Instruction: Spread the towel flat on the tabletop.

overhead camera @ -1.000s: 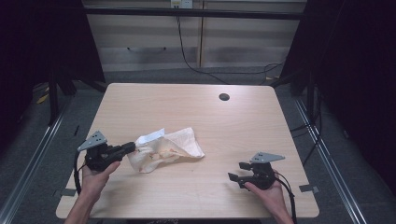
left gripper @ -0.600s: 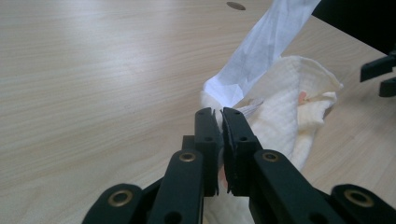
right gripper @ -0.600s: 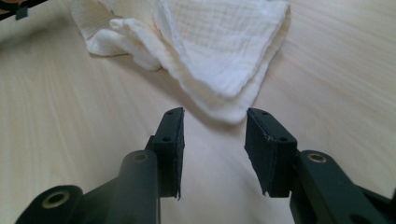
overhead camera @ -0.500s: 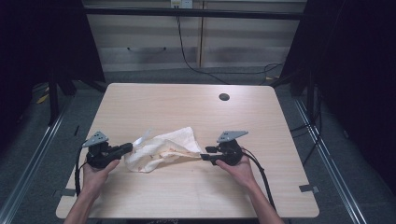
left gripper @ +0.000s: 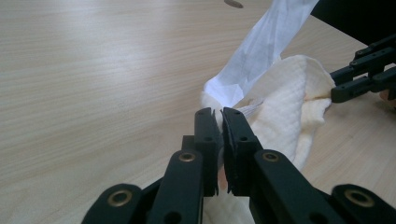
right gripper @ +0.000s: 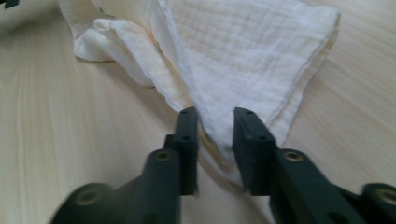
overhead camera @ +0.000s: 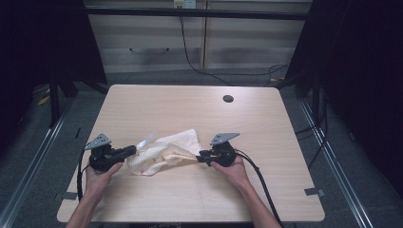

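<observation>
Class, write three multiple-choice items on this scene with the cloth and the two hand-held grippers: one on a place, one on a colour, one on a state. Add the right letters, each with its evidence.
1. Where does the cloth lie on the table?
A. at the far edge
B. on the near half, between the two grippers
C. over the round hole

2. What colour is the cloth?
A. cream white
B. dark blue
C. green

3. How does the left hand-held gripper stand?
A. wide open above the cloth
B. shut on bare table
C. shut on the cloth

Answers:
1 B, in the high view it lies between the left gripper and the right hand-held gripper.
2 A, the weave is pale cream in each view.
3 C, the left gripper view shows the jaws pinching a fold of cloth.
</observation>
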Demonstrator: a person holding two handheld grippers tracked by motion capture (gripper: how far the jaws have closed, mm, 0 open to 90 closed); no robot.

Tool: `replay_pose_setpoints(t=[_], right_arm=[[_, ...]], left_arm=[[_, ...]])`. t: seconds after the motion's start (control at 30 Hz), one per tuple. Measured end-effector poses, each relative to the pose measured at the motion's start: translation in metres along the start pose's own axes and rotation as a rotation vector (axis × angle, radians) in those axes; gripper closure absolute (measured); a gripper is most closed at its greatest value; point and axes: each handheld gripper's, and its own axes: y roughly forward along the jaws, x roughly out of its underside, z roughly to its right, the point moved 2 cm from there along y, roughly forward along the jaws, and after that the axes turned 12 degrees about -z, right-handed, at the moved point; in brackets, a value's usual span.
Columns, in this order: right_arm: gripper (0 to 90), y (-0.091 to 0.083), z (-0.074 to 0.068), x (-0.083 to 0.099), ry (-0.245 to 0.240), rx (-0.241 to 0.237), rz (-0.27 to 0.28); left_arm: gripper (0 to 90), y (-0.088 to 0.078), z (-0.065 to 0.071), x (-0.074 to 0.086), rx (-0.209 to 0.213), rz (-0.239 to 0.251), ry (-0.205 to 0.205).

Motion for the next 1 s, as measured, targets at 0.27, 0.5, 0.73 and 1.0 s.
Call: replay_pose_setpoints(t=[0.27,0.5,0.73,1.0], right_arm=[[88.9,-0.027,0.002,-0.010,0.037,0.002,0.103],[89.3,-0.053,0.001,-0.019,0.032,0.006,0.133],[89.4,-0.089,-0.001,-0.032,0.028,0.037,0.163],[89.4,-0.118,-0.003,-0.036,0.034,0.055,0.191]], left_arm=[[85.3,-0.008,0.002,-0.003,0.016,0.048,-0.010],[85.3,-0.016,0.014,-0.015,0.038,0.088,0.026],[85.4,-0.025,0.033,-0.036,0.071,0.137,0.077],[85.4,-0.036,0.046,-0.059,0.085,0.175,0.116]])
